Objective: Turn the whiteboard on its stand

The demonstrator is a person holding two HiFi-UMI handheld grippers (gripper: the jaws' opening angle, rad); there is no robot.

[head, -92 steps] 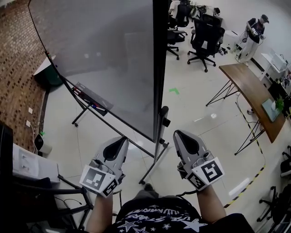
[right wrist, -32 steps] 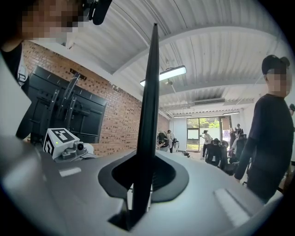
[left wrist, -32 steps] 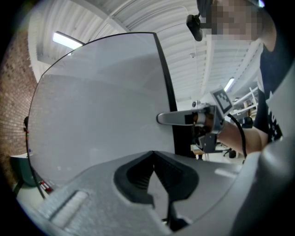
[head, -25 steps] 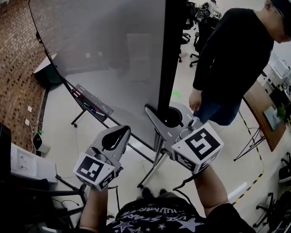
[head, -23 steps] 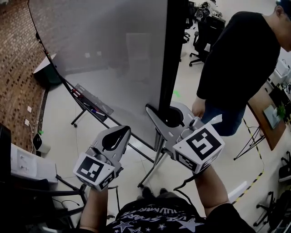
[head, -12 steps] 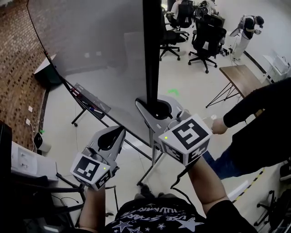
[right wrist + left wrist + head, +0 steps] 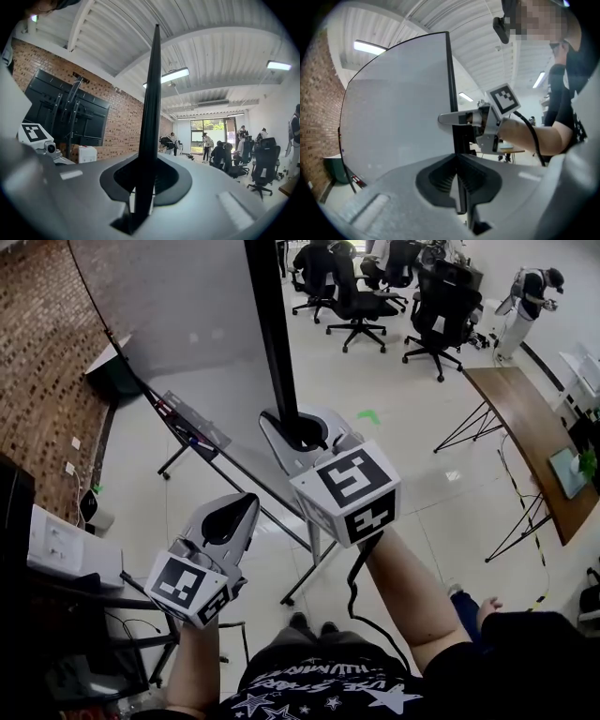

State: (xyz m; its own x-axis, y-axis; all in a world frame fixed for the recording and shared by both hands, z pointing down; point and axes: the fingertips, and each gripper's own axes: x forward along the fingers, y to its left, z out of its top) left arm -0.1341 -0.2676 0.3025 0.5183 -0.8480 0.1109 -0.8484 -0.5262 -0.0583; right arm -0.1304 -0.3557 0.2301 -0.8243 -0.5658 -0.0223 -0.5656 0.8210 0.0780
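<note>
Grey whiteboard upright on stand. Right gripper jaws clenched on whiteboard's black side edge. Left gripper below-left of that edge, jaws closed on nothing, apart from whiteboard.

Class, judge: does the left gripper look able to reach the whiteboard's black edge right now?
Probably yes: nothing stands between the left gripper and the whiteboard edge straight ahead, though its jaws are shut and must open first.
</note>
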